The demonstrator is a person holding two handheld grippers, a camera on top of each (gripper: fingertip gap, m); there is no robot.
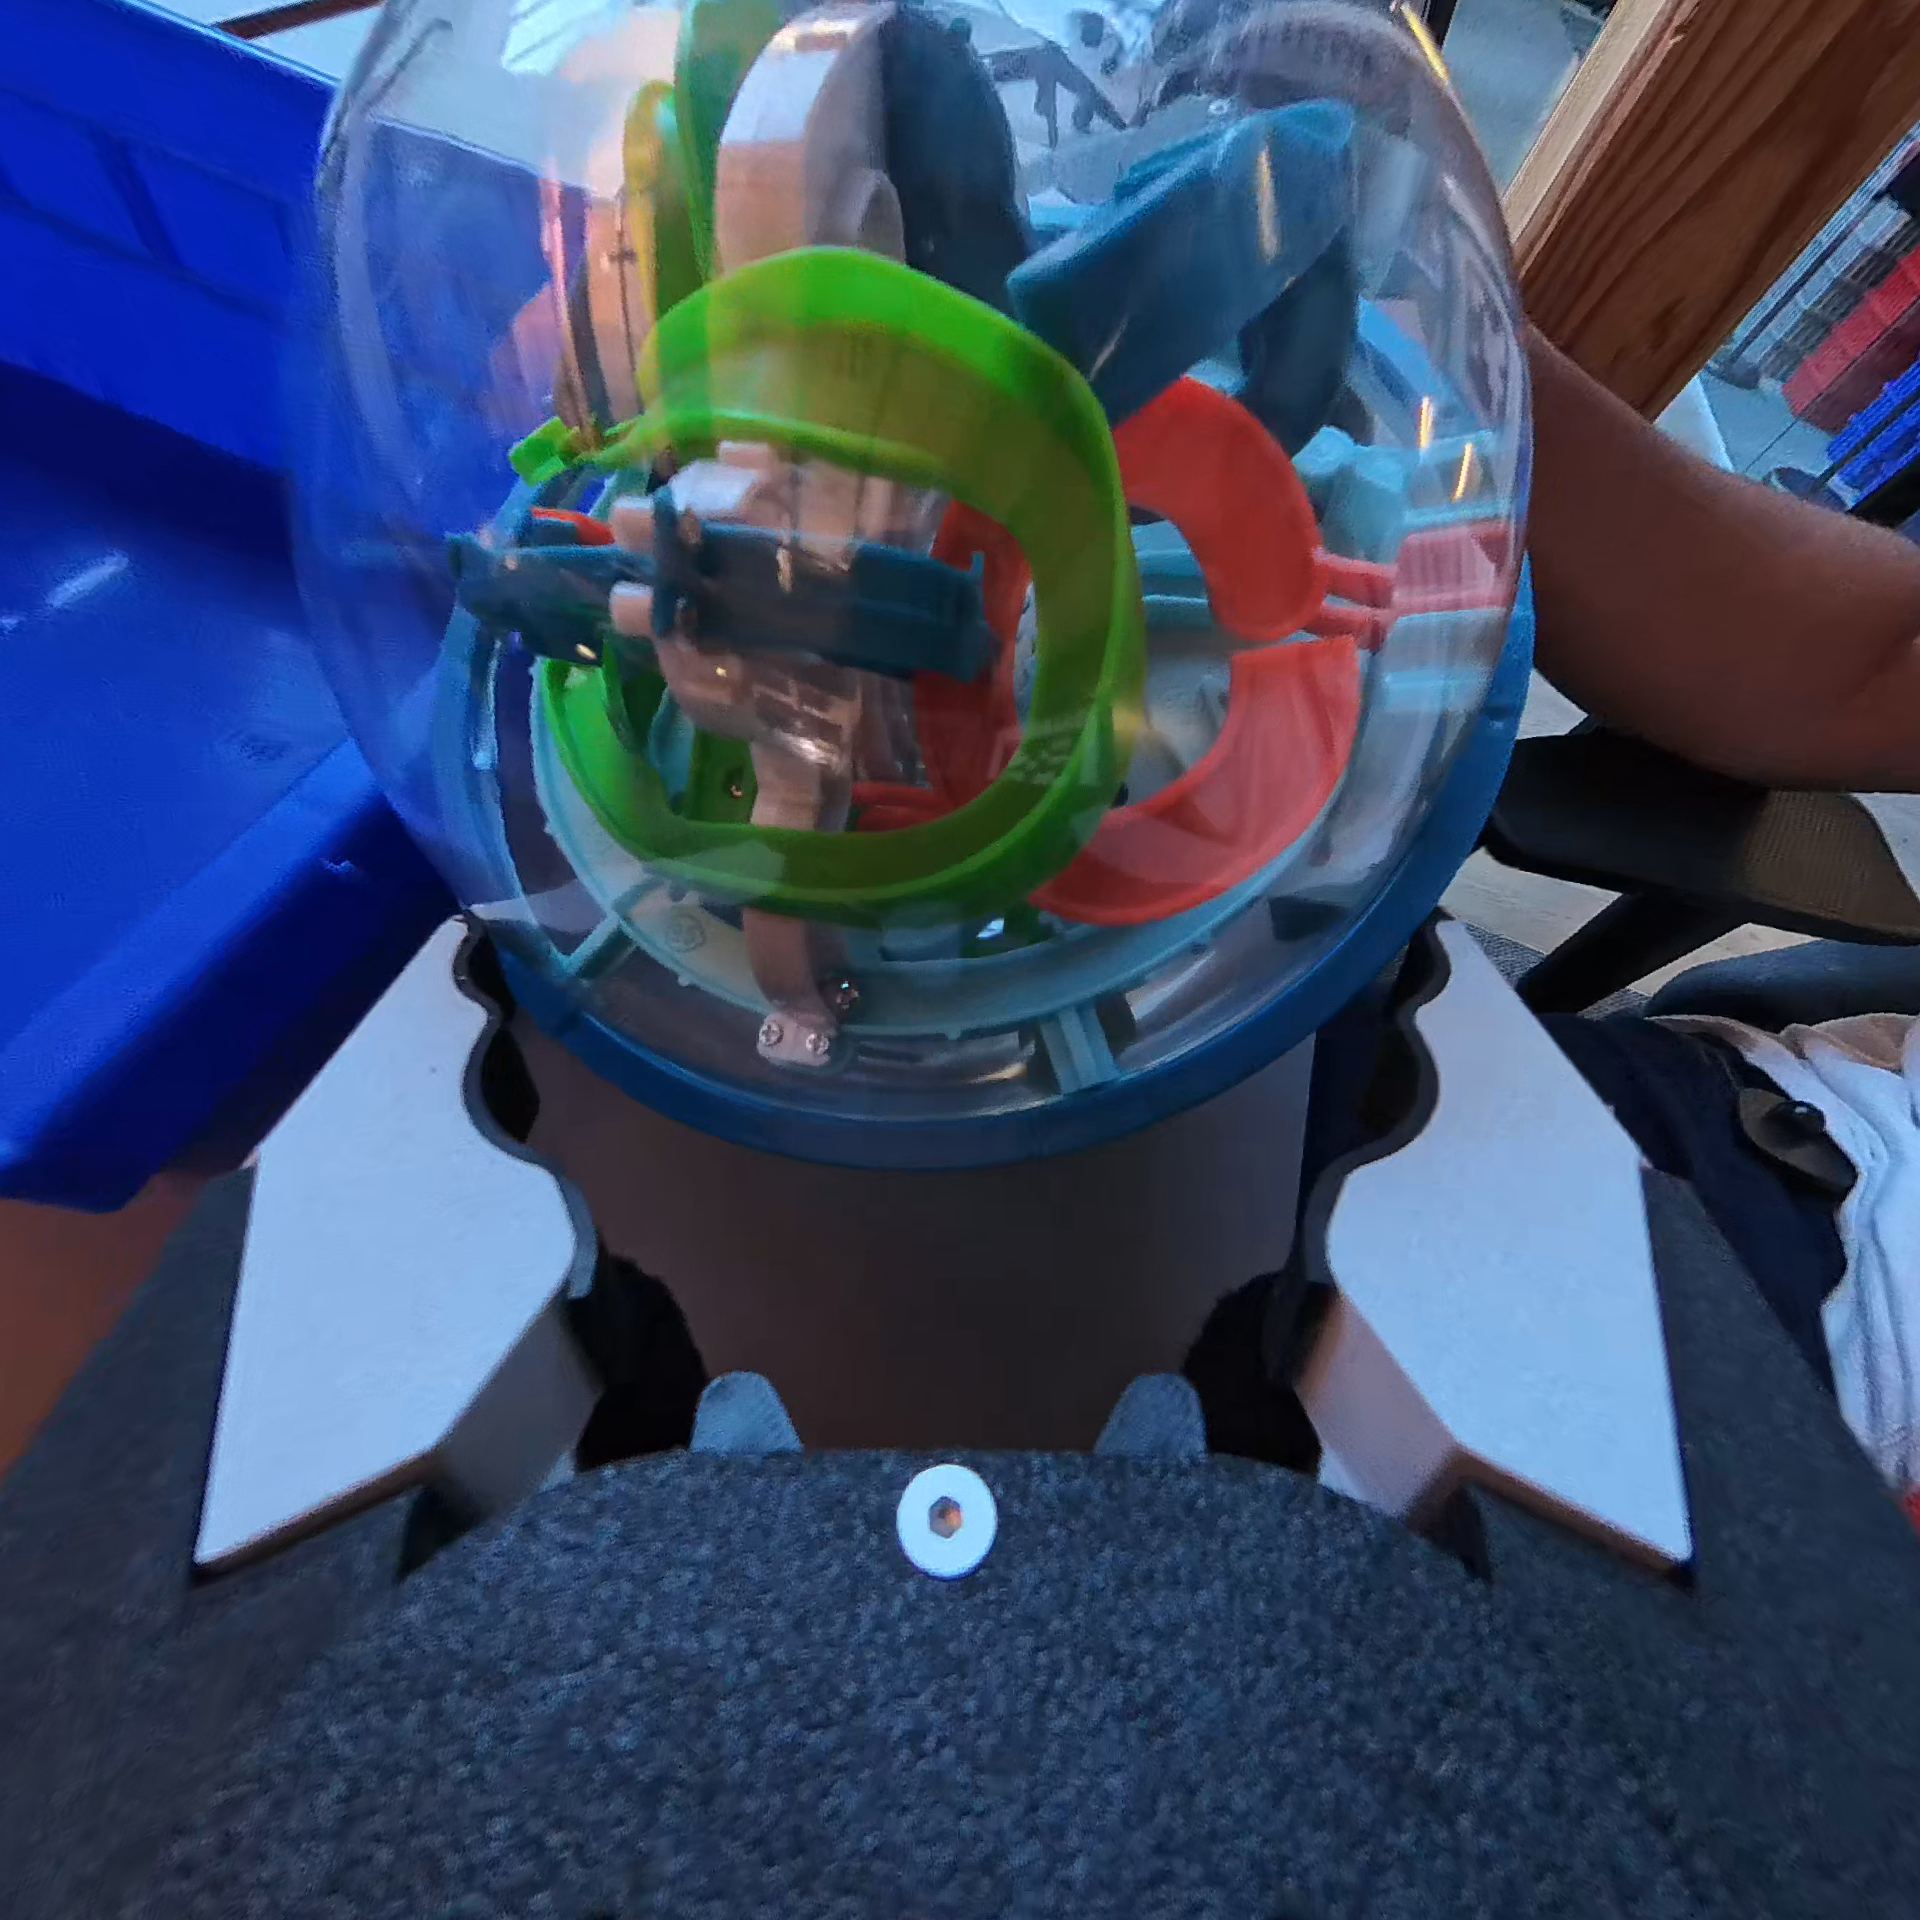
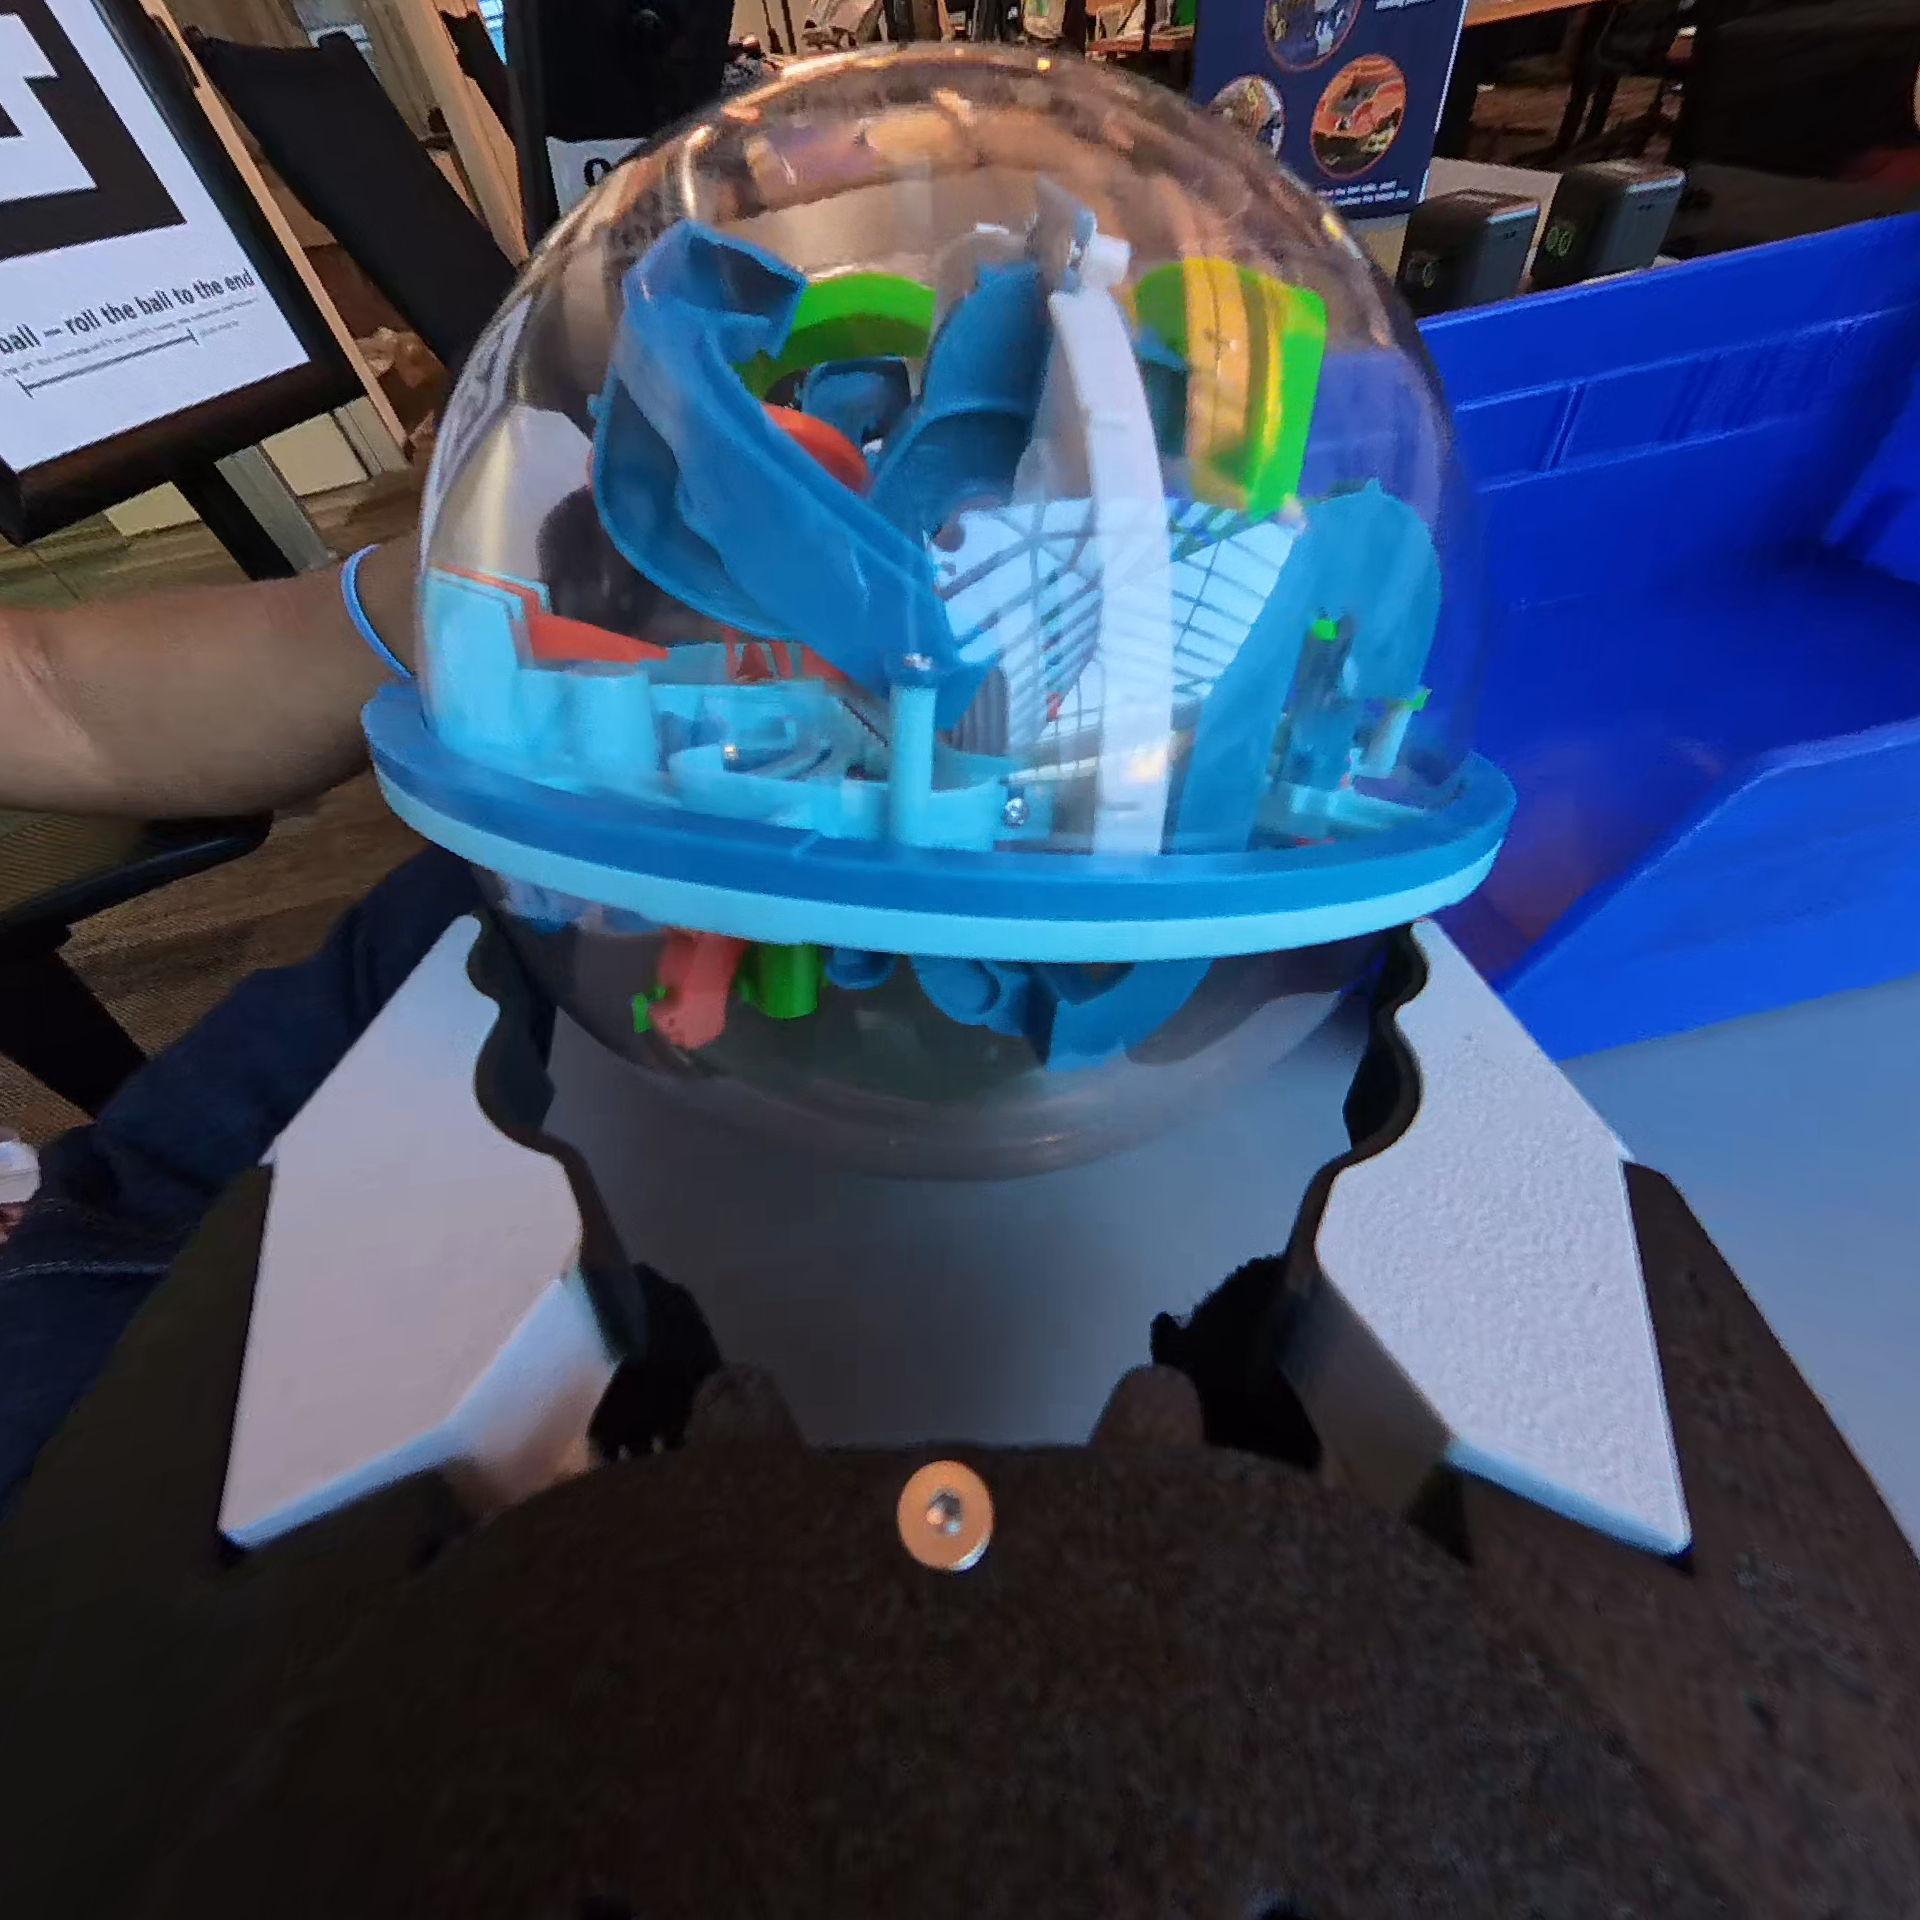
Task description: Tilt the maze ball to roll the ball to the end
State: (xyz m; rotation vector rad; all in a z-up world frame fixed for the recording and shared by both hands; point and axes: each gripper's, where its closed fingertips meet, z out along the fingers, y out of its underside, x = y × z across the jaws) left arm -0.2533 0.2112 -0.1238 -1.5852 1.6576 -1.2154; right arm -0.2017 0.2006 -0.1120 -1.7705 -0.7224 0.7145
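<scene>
The maze ball is a clear sphere with a blue rim and green, red and blue tracks inside. It is held up in the air between my two grippers, which press on it from opposite sides. My left gripper has its jaws spread wide, with the fingertips against the ball's rim. My right gripper is also spread wide, with its tips against the lower half of the maze ball; here the rim is nearly level. I cannot pick out the small ball inside.
A blue bin stands close to the left of the sphere, and shows on the right in the right wrist view. A sign board stands at the back left. A person's arm and a wooden post are at the right. The grey table lies below.
</scene>
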